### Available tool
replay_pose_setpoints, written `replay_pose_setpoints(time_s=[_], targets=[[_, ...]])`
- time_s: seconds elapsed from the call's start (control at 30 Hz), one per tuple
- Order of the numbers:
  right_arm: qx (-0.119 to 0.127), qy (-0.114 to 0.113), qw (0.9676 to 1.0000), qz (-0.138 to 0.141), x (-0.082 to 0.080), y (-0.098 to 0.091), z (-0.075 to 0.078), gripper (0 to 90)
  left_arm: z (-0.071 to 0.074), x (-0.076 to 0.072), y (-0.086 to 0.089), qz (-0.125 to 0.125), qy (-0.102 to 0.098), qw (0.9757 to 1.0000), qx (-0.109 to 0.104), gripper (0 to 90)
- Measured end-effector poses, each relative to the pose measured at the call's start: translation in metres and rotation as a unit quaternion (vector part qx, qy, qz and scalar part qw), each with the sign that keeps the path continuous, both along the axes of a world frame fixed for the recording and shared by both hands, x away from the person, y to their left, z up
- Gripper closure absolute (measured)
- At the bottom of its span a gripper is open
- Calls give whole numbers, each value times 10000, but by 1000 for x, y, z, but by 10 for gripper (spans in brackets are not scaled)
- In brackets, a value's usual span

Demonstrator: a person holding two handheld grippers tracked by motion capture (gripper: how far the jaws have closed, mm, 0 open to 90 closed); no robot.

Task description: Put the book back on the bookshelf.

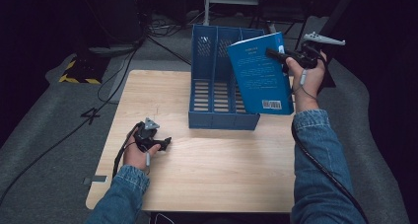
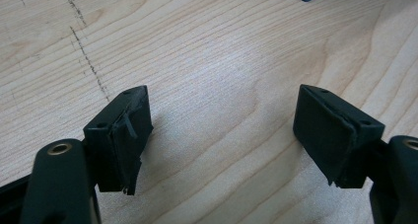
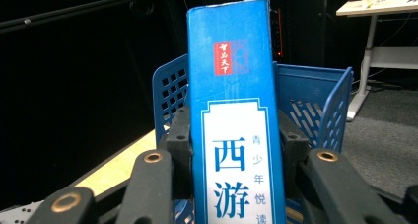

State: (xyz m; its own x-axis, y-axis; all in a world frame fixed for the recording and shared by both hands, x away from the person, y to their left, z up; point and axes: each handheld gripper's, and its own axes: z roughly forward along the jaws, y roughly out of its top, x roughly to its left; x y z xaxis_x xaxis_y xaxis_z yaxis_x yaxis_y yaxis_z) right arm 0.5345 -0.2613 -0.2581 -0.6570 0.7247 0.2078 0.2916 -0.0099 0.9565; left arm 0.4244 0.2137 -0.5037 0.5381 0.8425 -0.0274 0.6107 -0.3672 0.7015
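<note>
Our left gripper (image 1: 165,144) rests on the table (image 1: 222,174) at the near left, jaws spread wide with nothing but bare wood between them, well apart from the work. In the middle stands the rack (image 1: 217,81), a blue file holder with three slots open at the top, all of them looking vacant as far as we can see. To the right, our right gripper (image 1: 276,54) clamps the book (image 1: 259,76) by its spine, the pads pressing both covers, and holds it in the air, tilted, above the rack's right side. We judge that we are in the carry, about to file the book. Next we need to bring it upright, line its lower edge up with a slot, and lower it in before letting go.
</note>
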Motion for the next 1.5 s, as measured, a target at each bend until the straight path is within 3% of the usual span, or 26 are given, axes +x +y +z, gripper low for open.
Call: replay_pose_setpoints(time_s=[0.4,0.67,0.93,1.13,1.33,1.5], targets=[[206,-30,9998,-30,-6,-12,-5,616,0,0,0,-4,0,10000,3,231],[620,47,9974,-353,-4,-33,-9,616,0,1,0,1,-18,10000,7,231],[736,68,9958,-537,1,-40,-11,616,0,1,0,0,-18,10000,5,231],[965,191,9917,-830,4,-46,-14,616,0,1,0,-4,-23,10000,13,231],[681,236,9927,-964,7,-23,-6,615,0,2,-1,-5,-9,10000,7,231],[391,213,9917,-1207,11,3,5,614,0,2,-1,-6,-19,10000,-5,231]])
